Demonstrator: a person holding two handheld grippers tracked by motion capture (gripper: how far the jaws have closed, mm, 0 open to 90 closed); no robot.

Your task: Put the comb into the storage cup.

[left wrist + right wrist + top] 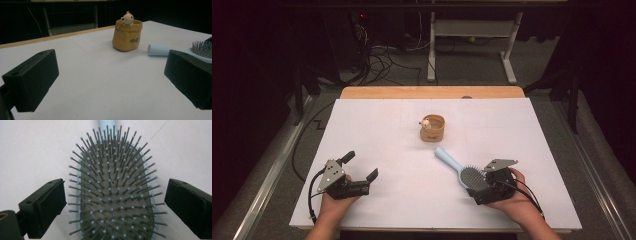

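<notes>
A light blue hairbrush (453,164) lies bristles up at the right front of the white sheet (377,130), its handle toward the middle. My right gripper (474,183) is open, one jaw on each side of the brush head (112,195), with gaps to the bristles. Farther back in the middle stands a tan pot (432,128) with a small pale figure (425,122) peeking over its rim. My left gripper (360,165) rests open at the left front with nothing between its jaws. It looks across at the pot (126,36) and the brush handle (160,50).
The sheet covers a wooden table whose far edge (432,92) shows behind. A white desk frame (472,50) and cables (382,62) stand on the floor beyond. Bare sheet lies between the two grippers and left of the pot.
</notes>
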